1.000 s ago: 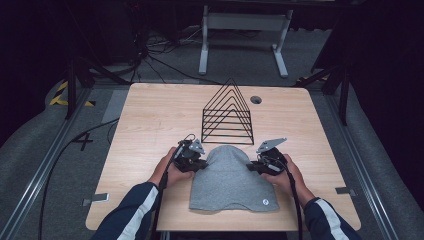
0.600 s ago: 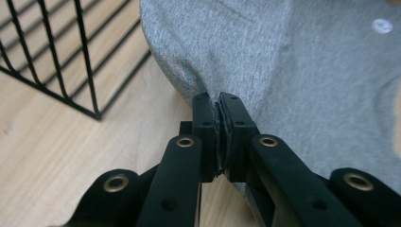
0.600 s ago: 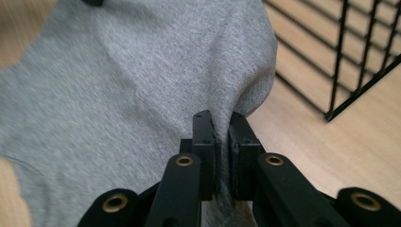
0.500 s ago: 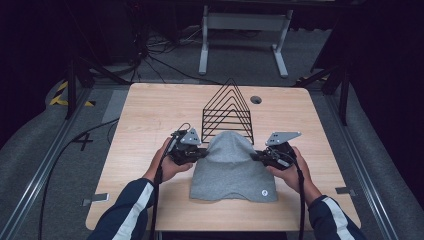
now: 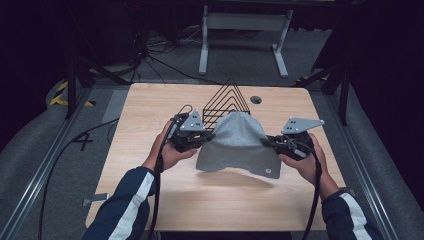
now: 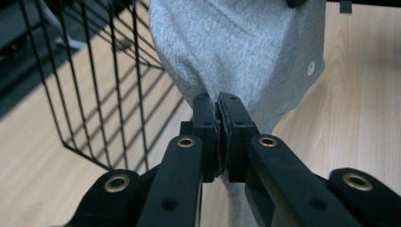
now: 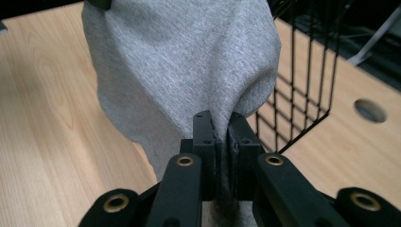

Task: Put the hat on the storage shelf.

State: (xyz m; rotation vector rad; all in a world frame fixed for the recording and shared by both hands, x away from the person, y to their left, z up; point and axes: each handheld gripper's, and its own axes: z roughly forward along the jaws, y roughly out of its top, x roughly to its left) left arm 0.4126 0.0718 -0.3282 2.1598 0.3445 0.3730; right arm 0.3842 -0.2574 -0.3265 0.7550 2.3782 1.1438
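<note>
Since a second ago we have raised the grey cloth (image 5: 237, 145) off the wooden table (image 5: 150, 195), our left gripper (image 5: 202, 141) clamped on its left edge, the black wire rack (image 5: 225, 102) behind, our right gripper (image 5: 270, 143) pinching its right edge.

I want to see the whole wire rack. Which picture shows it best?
The high view: the black triangular wire rack stands behind the grey cloth, peak visible. The left gripper view and right gripper view catch just bars.
</note>
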